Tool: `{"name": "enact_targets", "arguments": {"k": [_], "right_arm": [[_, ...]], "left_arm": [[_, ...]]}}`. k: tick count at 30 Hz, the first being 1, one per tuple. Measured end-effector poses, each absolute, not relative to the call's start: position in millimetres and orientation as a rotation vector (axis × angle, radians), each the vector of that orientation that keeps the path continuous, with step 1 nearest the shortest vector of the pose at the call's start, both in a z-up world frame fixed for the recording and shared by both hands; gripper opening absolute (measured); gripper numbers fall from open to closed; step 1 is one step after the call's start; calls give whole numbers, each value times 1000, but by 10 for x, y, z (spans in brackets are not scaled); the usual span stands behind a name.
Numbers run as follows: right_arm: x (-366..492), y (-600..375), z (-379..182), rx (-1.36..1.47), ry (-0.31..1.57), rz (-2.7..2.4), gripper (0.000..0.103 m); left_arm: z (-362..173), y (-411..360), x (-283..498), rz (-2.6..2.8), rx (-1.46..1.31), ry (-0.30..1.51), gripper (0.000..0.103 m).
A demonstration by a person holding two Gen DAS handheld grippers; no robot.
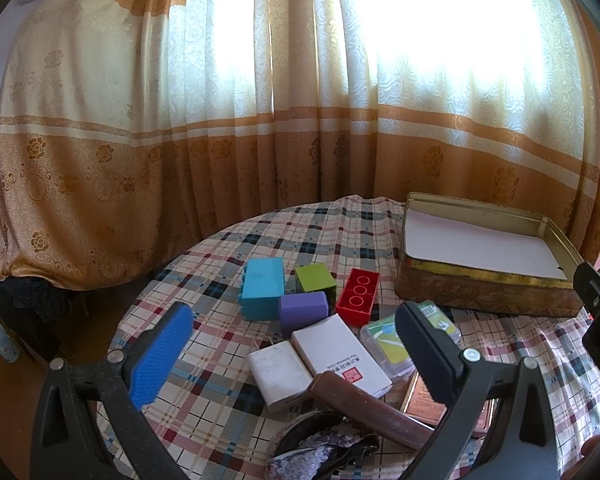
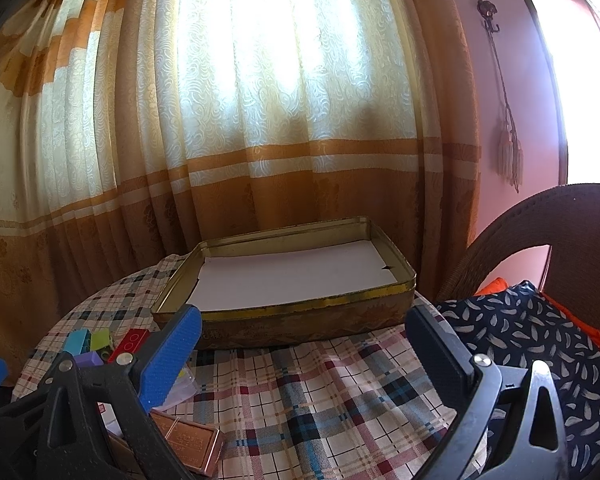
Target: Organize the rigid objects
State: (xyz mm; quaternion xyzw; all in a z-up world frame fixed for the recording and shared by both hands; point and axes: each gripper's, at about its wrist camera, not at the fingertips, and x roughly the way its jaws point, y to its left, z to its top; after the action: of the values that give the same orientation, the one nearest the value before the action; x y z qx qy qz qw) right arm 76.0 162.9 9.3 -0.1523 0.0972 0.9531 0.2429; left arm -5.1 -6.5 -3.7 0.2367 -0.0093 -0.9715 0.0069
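Several rigid things lie bunched on the plaid-clothed counter (image 1: 220,264) under my left gripper (image 1: 296,344): a teal block (image 1: 262,286), a green block (image 1: 314,278), a purple block (image 1: 303,312) and a red studded brick (image 1: 358,296) at the far side of the bunch, the purple one touching the teal and green. Nearer me sit a white charger (image 1: 278,374) and a white box with a red stamp (image 1: 340,354), side by side and touching. Just right of them are two clear plastic cases (image 1: 386,346) with green cards, partly hidden by my gripper's dark finger. A brown stick-like piece (image 1: 372,406) lies across the front, with a copper-coloured tin (image 1: 424,398) beyond it and a sequined pouch (image 1: 320,456) at the bottom edge.

Well apart to the right stands the open gold tin tray (image 1: 480,292), lined with white paper and holding nothing else. From the right wrist camera the tray (image 2: 300,320) sits straight ahead of my right gripper (image 2: 304,356), near the curtain (image 2: 280,120).

Both grippers are spread wide with nothing between their fingers; each hangs above the cloth without touching any item. A wicker chair (image 2: 540,232) with a patterned dark cushion (image 2: 520,332) stands beside the counter on the right.
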Motion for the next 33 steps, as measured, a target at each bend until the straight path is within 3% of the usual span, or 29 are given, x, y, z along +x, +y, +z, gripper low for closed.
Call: {"name": "enact_targets", "arguments": {"k": [19, 24, 26, 30, 33], "right_arm": [[750, 1693, 57, -489, 370, 2712, 102], [762, 1696, 34, -589, 388, 2786, 102], [762, 1685, 11, -652, 368, 2818, 98], [738, 1621, -73, -819, 312, 2921, 77], [677, 1552, -172, -992, 322, 3001, 76]], "left_arm": [[-30, -133, -39, -3050, 758, 10, 103], [-77, -300, -13, -3094, 912, 85, 103], [-117, -388, 42, -3089, 945, 68, 103], [-183, -528, 182, -3092, 966, 5, 103], [-216, -623, 228, -3117, 1017, 0, 103]]}}
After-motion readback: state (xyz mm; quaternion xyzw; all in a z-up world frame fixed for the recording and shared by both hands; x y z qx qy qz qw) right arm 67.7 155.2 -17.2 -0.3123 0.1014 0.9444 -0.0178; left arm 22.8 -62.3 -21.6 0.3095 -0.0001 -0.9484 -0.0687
